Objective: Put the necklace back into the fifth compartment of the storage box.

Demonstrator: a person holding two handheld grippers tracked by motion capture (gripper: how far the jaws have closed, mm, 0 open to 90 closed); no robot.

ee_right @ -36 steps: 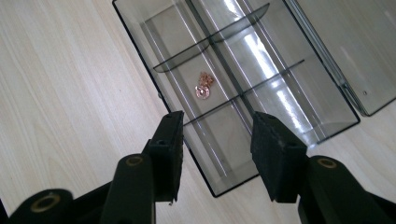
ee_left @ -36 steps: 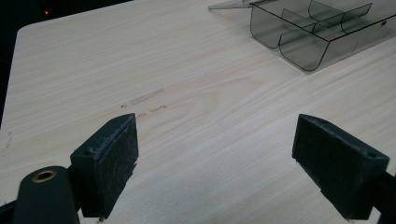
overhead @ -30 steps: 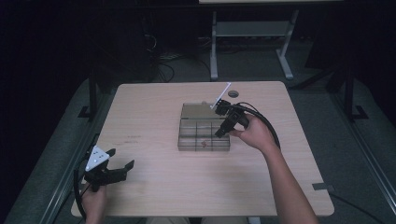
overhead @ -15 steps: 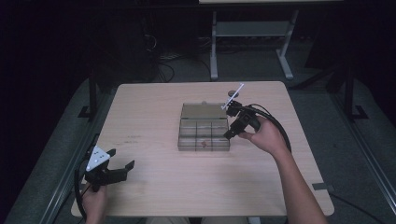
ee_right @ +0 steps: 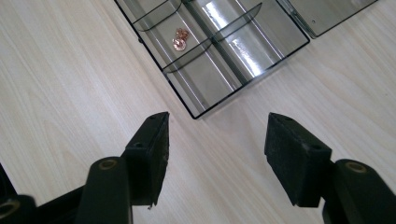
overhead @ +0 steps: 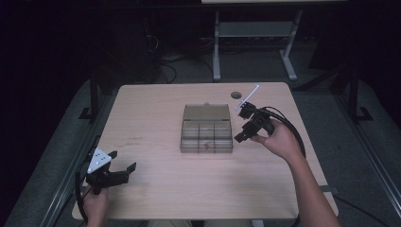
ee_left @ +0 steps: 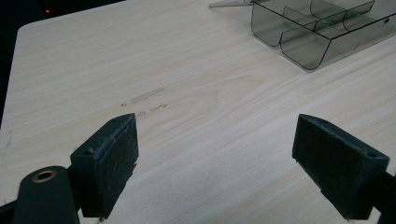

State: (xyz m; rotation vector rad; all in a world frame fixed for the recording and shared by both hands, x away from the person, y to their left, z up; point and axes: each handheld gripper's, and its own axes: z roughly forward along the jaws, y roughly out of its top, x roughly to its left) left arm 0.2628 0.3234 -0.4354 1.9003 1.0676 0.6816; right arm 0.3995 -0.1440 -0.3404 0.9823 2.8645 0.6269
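Organizer box [overhead: 206, 135] open mid-table; right tongs [overhead: 243, 125] beside it, left tongs [overhead: 124, 170] apart, both agape, empty.

A light wooden table [overhead: 156, 113] bears an open, smoky compartment box [overhead: 206, 128].

The left gripper [overhead: 124, 169] sits low near the table's [overhead: 156, 198] front left corner, held in the left hand [overhead: 96, 204] at the front edge. Its jaws stand wide apart with nothing between them, and the grey three-cornered plate on top faces up. The right forearm [overhead: 312, 189] reaches in from the front right, and the right hand [overhead: 280, 140] holds the right gripper [overhead: 240, 124] over the right half of the table, jaws pointing left and spread apart, empty. Its cable loops round behind the wrist.
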